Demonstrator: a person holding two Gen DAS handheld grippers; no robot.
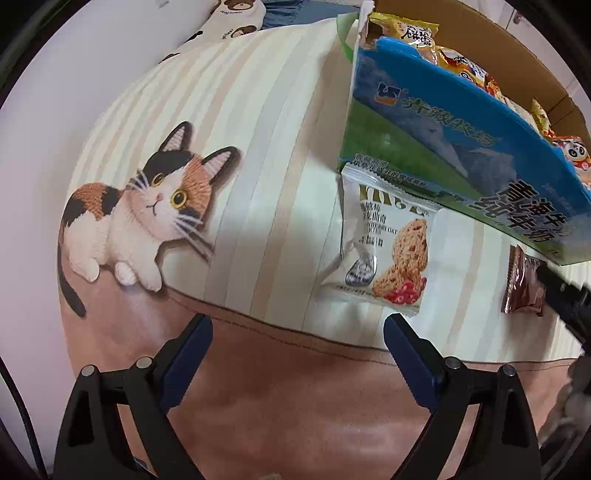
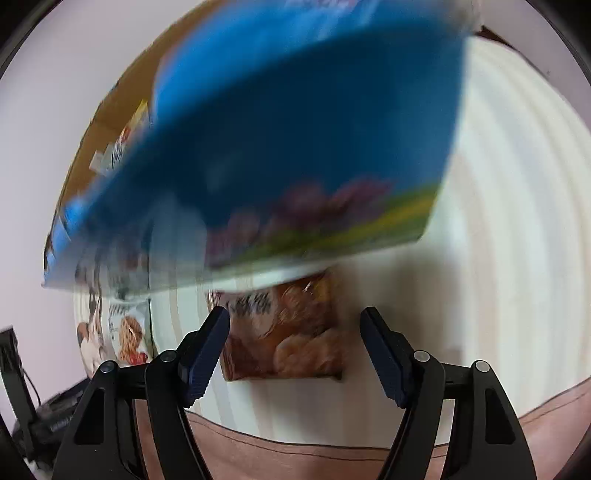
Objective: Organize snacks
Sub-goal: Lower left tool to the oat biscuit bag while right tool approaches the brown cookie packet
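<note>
A blue milk carton box [image 1: 461,122] holding several snack packets [image 1: 458,66] stands on the striped cloth; it also fills the blurred right wrist view [image 2: 295,129]. A white oat-cookie packet [image 1: 384,243] lies at the box's foot, just ahead and right of my open, empty left gripper [image 1: 297,332]. A small brown packet [image 1: 522,284] lies to its right, with my right gripper's black finger beside it. In the right wrist view this brown packet [image 2: 284,332] lies between and just beyond the fingers of my open right gripper [image 2: 295,325]. The white packet [image 2: 129,332] shows at left.
The cloth [image 1: 258,147] has cream stripes, a calico cat picture [image 1: 140,214] at left and a pink-brown band [image 1: 295,387] at its near edge. A bear-print pillow [image 1: 229,22] lies at the back. Black gear [image 2: 44,417] sits at the lower left.
</note>
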